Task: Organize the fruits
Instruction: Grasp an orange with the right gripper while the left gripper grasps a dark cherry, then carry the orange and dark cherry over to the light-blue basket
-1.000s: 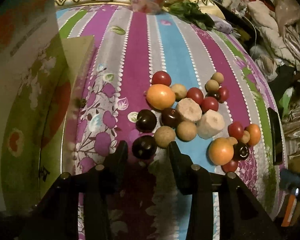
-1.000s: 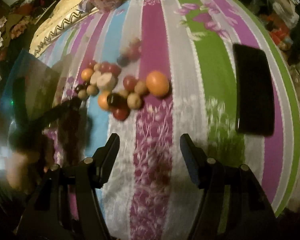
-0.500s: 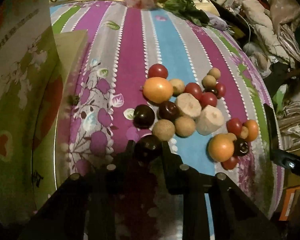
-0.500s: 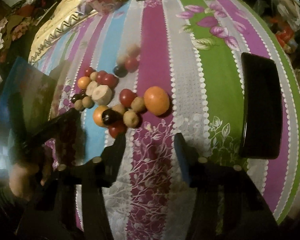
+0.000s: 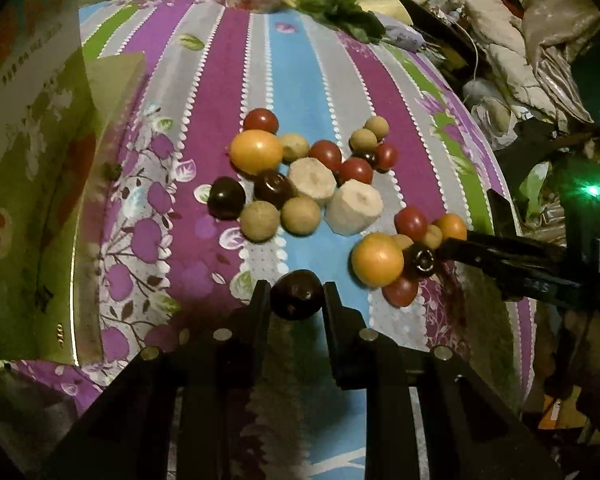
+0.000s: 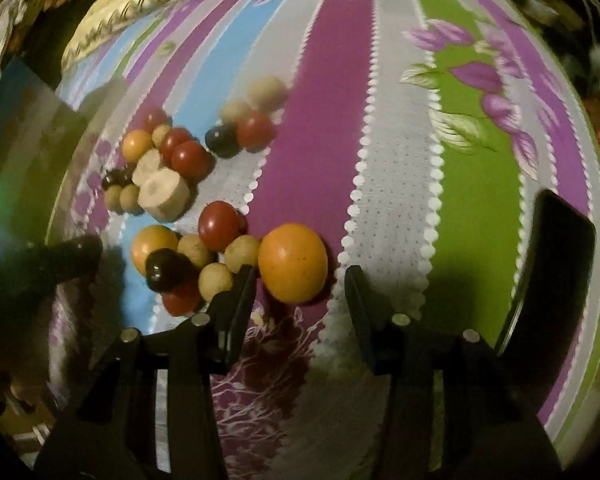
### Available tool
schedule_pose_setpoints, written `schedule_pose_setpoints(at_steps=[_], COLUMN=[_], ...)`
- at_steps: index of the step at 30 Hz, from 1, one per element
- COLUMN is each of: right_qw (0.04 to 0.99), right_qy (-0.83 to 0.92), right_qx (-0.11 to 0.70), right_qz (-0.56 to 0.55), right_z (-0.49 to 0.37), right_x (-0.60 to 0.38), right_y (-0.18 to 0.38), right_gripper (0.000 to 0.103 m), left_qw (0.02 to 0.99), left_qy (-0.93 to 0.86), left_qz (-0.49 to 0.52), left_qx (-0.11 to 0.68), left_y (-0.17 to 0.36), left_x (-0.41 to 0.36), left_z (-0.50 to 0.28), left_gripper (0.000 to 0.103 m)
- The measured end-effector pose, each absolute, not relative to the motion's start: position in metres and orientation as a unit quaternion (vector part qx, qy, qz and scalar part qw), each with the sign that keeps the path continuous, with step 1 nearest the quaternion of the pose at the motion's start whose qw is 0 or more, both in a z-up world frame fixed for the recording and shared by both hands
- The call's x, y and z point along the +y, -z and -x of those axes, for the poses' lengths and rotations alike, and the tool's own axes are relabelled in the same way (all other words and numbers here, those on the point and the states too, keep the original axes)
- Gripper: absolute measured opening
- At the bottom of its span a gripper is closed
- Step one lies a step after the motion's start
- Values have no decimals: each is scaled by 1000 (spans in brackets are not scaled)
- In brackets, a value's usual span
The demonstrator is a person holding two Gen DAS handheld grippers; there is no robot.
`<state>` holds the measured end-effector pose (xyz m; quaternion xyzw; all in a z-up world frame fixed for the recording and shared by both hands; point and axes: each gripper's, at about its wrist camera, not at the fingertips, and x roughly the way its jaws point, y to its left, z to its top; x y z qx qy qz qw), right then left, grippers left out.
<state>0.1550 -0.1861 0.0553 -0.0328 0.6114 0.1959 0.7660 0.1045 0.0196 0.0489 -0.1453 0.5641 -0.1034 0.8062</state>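
The left gripper (image 5: 296, 295) clamps the dark plum (image 5: 297, 294) — lift it straight up, gently — while the right gripper (image 6: 300, 284), jaws apart, should straddle the orange (image 6: 293, 262) squarely.

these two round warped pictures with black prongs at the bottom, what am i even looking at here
No robot here: a person holds a two-finger gripper in each hand, and a fisheye camera on each looks along its fingers, hence the warping. One picture is from the left gripper, the other from the right gripper. Below lies a striped floral cloth strewn with small fruit: red, orange, tan and dark ones, plus two pale cut chunks. The left gripper is shut on a dark plum. The right gripper's jaws have just been closing but stand open, with an orange fruit just ahead of them. A black phone-like slab lies at the cloth's edge.
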Motion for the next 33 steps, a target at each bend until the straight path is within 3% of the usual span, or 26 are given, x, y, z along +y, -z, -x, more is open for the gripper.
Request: schedule_pose_setpoints(at_steps=[5, 7, 12, 24, 33], right_qw=[759, 760, 789, 821, 832], right_qy=[-219, -218, -161, -68, -79], right_qx=[612, 611, 593, 567, 549], right_qz=[44, 39, 21, 0, 9], right_z=[-160, -161, -146, -116, -116], right_x=[-184, -186, -187, -181, -164], right_y=[-50, -51, -70, -158, -217], right_gripper=[46, 34, 35, 35, 35], left_qw=[802, 800, 802, 818, 829], left_qy=[107, 106, 81, 37, 13], left_qz=[149, 151, 134, 102, 110], left_qx=[568, 571, 576, 565, 549], left_y=[-45, -45, -55, -146, -209], left_x=[15, 13, 8, -2, 34], left_z=[-106, -107, -110, -115, -108], left_gripper=[26, 26, 26, 26, 26])
